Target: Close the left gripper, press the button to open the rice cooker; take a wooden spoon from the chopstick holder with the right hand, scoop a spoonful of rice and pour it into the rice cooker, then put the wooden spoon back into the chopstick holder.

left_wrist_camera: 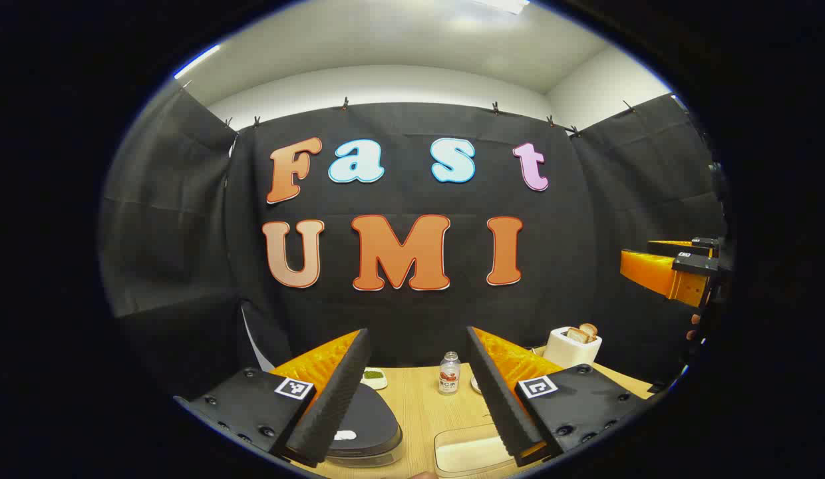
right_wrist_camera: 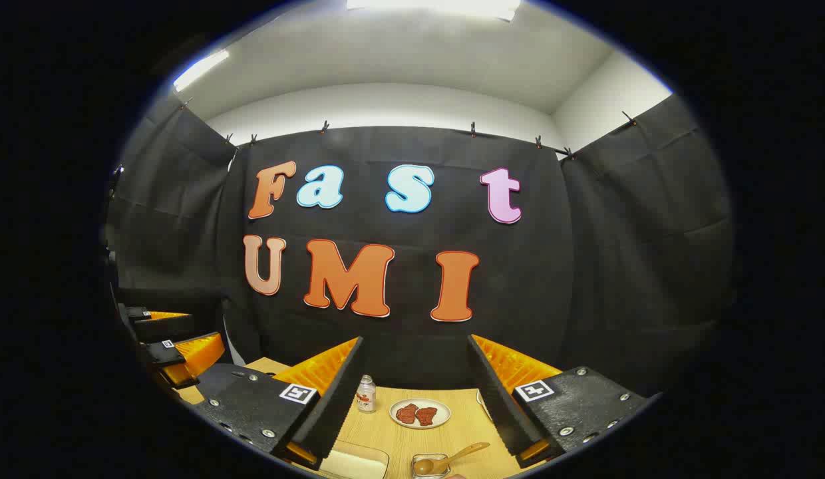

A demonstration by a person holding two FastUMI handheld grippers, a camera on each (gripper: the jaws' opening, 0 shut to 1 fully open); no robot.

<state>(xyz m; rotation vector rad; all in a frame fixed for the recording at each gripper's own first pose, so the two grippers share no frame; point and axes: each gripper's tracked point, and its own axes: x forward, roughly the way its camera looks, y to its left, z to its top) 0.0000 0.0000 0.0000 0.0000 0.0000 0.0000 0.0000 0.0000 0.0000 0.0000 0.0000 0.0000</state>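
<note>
- The left gripper [left_wrist_camera: 418,392] has its jaws wide apart, holding nothing; the task asks them closed before pressing.
- The rice cooker [left_wrist_camera: 366,426], dark lid down, sits at the bottom of the left gripper view.
- The right gripper [right_wrist_camera: 418,399] is also spread and empty.
- The wooden spoon [right_wrist_camera: 452,458] lies at the bottom centre of the right gripper view; it looks light and stiff, best pinched at the mid-handle.

The left gripper [left_wrist_camera: 418,372] has black ribbed pads backed in orange. The rice cooker [left_wrist_camera: 362,422] lid is dark grey, the table [left_wrist_camera: 422,406] pale wood. A white toaster [left_wrist_camera: 571,347] stands far right. The wooden spoon [right_wrist_camera: 452,458] is tan; the plate [right_wrist_camera: 420,413] holds red-brown pieces.
</note>
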